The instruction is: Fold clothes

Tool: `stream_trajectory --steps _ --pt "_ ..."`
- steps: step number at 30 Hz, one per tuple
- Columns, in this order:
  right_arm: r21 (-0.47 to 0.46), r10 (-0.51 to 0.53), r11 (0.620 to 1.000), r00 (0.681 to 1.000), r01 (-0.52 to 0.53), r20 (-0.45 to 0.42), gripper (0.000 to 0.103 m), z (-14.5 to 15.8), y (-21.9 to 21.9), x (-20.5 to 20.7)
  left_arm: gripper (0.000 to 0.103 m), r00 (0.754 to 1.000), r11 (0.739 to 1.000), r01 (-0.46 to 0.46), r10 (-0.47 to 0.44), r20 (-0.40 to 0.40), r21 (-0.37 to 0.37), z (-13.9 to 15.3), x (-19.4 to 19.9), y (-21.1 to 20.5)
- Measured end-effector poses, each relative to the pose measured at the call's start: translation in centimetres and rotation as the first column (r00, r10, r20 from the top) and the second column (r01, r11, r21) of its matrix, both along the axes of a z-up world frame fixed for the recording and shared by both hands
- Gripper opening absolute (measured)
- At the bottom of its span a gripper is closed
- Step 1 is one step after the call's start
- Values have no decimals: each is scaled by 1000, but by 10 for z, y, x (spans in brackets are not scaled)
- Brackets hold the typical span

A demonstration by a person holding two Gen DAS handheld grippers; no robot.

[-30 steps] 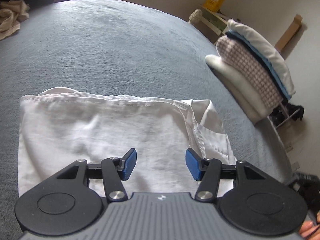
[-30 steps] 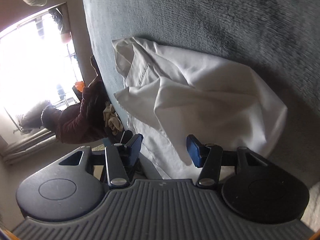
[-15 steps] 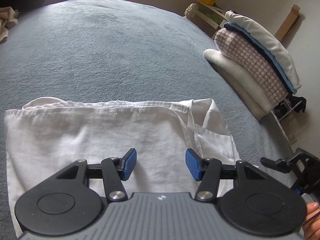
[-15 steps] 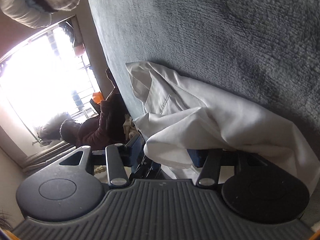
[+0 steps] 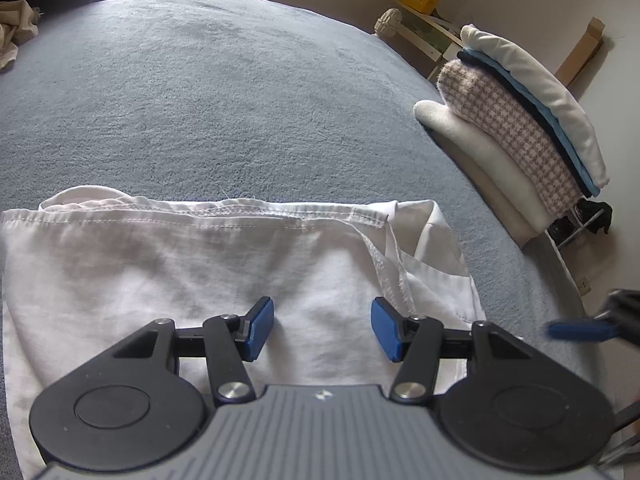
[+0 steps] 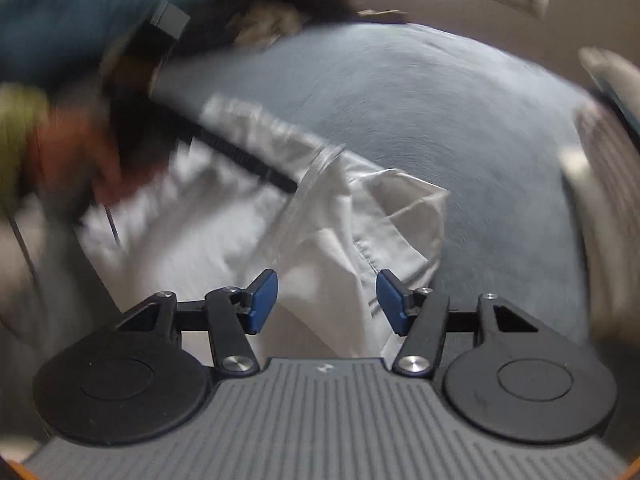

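Left gripper point(image 5: 322, 328) hangs right over the white garment point(image 5: 180, 272), jaws wide, nothing held. The garment lies flat on the grey blanket point(image 5: 240, 100), long axis running left-right. Right gripper point(image 6: 327, 301), jaws just opening and empty, sits off its right end.

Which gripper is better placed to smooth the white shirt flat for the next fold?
Left. The left gripper hovers open, centred over the flat part of the shirt. The right gripper, open with jaws just widening, sits at the rumpled collar end, its view blurred.
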State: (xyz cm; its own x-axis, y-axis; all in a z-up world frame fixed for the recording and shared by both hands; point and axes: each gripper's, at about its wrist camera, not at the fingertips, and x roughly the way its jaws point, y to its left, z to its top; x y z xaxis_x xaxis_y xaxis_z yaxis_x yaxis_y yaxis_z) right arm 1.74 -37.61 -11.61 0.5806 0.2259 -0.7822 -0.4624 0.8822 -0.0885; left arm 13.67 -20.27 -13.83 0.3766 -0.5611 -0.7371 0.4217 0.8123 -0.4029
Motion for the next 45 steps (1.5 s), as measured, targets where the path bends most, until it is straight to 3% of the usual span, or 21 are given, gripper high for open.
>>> stream_trajectory --steps 1,3,4,5,6,7,13,17,20,24,26,29,32,33,34,39,45 --pt "-88 68 994 998 -67 4 55 -12 12 3 55 1000 1000 0 0 4 1 0 0 0" --pt "-176 138 975 990 -137 -9 51 -27 28 9 55 1000 1000 -1 1 12 3 1 0 1" --pt "-204 163 965 986 -164 -22 39 -34 33 13 55 1000 1000 -2 2 16 4 1 1 1" --pt "-215 170 962 985 -171 -24 15 -36 33 14 55 1000 1000 -2 2 20 4 1 1 2" --pt "-205 155 967 988 -151 2 6 -31 29 16 55 1000 1000 -3 3 24 5 1 1 2" --pt "-193 139 972 990 -131 28 3 -26 26 17 55 1000 1000 -4 4 26 4 1 2 2" --pt "-87 -90 990 975 110 203 0 1 -21 36 55 999 1000 -28 28 38 -2 -3 13 2" --pt "30 -253 967 942 253 219 0 0 -59 59 55 997 998 -55 55 54 -2 -4 22 2" --pt "133 -325 943 929 305 175 1 -4 -83 68 55 996 997 -71 71 47 -10 -4 28 4" --pt "306 -189 938 980 161 65 11 0 -87 60 55 997 998 -55 55 51 -2 -6 27 3" --pt "304 -97 949 995 86 21 50 -4 -75 59 55 997 999 -52 53 48 -2 -7 27 2" --pt "238 -6 971 1000 11 -24 56 -21 -55 63 55 997 999 -50 50 50 3 -8 27 1" --pt "165 21 986 994 -3 -108 46 -42 -40 72 55 997 999 -43 42 61 12 -7 27 -1" --pt "138 22 990 993 -6 -113 18 -45 -36 72 55 997 999 -42 41 64 12 -7 28 0" --pt "111 23 994 993 -10 -118 2 -47 -33 71 55 997 999 -42 41 66 13 -7 28 0" --pt "164 -93 983 995 85 40 2 -16 -53 53 55 996 999 -54 54 67 7 -7 32 3" --pt "313 -341 903 934 294 104 2 -8 -105 63 55 995 997 -74 73 75 8 -7 39 7"
